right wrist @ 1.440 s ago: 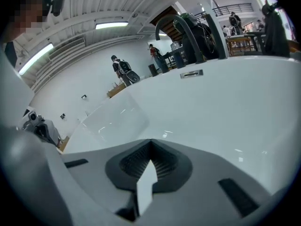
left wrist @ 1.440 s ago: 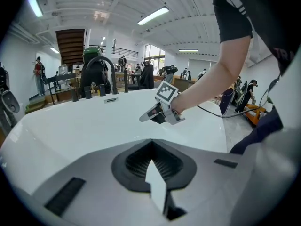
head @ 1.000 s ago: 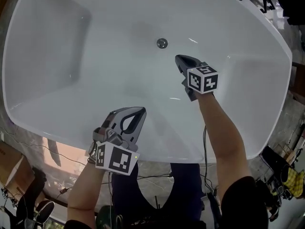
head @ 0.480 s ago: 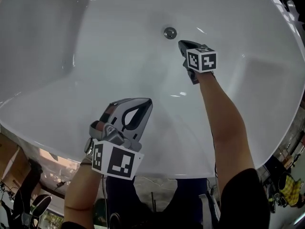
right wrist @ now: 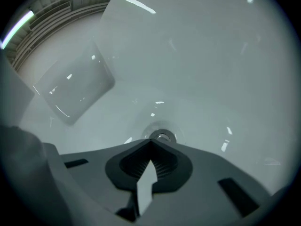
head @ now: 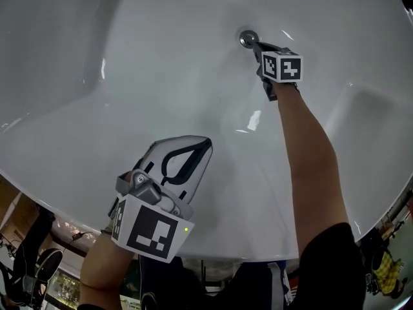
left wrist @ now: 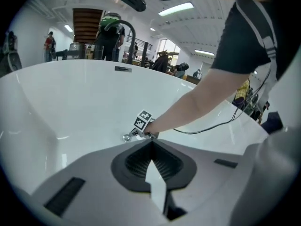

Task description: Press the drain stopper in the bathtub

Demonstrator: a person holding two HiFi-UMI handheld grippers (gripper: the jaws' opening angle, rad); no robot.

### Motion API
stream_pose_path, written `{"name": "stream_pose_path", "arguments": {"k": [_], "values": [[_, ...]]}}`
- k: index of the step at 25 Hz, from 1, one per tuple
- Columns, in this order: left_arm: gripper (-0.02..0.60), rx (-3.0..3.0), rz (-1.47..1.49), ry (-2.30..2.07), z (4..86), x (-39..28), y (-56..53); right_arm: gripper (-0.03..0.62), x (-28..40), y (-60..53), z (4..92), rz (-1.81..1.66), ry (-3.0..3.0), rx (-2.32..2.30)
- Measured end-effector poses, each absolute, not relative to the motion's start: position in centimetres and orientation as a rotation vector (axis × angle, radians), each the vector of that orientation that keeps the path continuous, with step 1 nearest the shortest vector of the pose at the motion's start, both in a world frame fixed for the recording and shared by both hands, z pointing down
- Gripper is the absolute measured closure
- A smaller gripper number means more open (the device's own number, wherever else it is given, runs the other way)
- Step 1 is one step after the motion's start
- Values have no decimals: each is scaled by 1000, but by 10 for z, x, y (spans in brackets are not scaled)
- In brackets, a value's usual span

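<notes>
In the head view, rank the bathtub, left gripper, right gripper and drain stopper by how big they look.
1. bathtub
2. left gripper, nearer the camera, so probably only looks bigger than the right
3. right gripper
4. drain stopper

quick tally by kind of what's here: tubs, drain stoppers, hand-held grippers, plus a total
bathtub: 1
drain stopper: 1
hand-held gripper: 2 (left hand-held gripper, right hand-held gripper)
total: 4
</notes>
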State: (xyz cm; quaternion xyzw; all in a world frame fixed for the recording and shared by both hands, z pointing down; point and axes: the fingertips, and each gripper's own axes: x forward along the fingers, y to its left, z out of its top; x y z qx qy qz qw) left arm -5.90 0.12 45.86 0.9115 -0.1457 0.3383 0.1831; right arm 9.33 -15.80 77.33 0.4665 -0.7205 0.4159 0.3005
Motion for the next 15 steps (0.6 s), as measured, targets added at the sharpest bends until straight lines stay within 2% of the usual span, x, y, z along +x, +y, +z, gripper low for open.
{"name": "stream_pose_path", "arguments": {"k": [15], "values": [[575, 2494, 974, -437, 459, -65, -3, 583, 93, -175, 825, 1157, -1836, 1224]]}}
